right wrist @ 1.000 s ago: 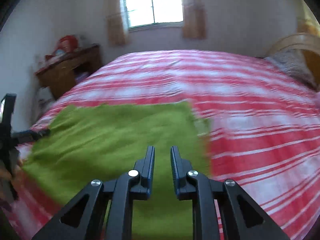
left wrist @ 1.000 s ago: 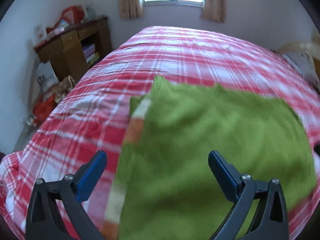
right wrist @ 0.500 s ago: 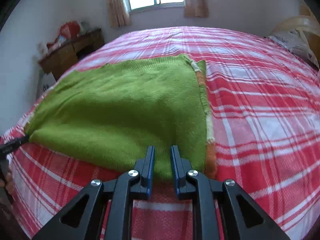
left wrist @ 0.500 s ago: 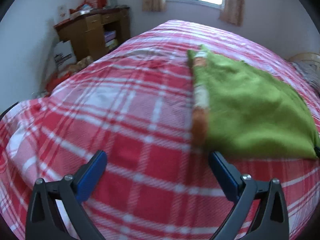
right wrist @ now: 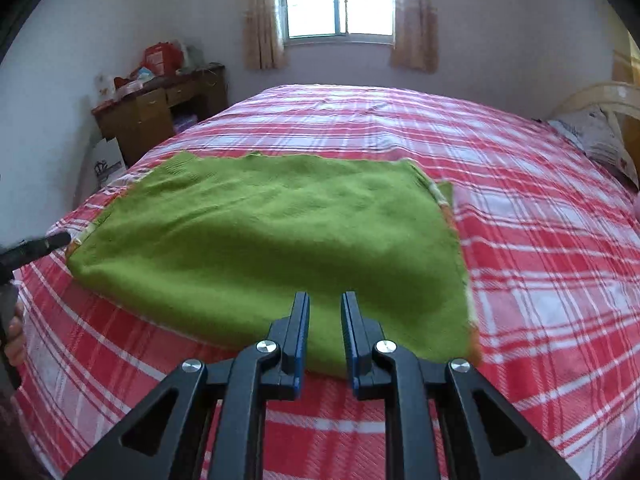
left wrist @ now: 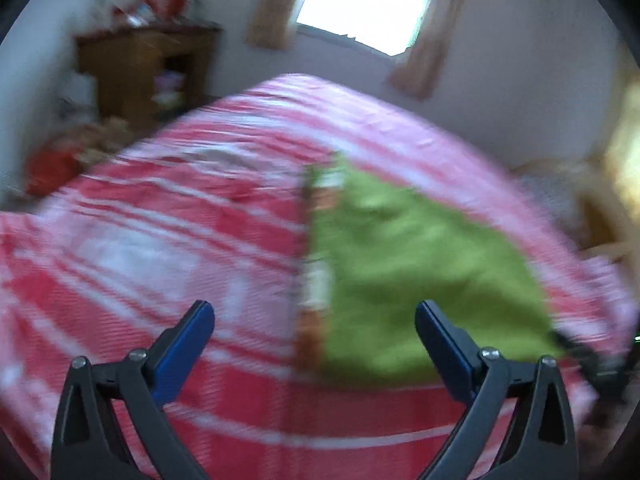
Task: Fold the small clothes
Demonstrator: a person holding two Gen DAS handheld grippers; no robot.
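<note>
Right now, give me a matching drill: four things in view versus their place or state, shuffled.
1. green sweater
2. left claw
3. right claw
4. wooden cabinet

A. jaws nearly shut
B. by the wall, left of the window
C. lying on the plaid bed
D. jaws spread wide

Pairs: 1-C, 2-D, 3-A, 4-B

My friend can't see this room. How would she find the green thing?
Find the big bed with the red and white checked cover. On its near left part lies a flat, folded green knitted garment. It is the only green thing on the bed, with an orange and white trim along one edge.
</note>
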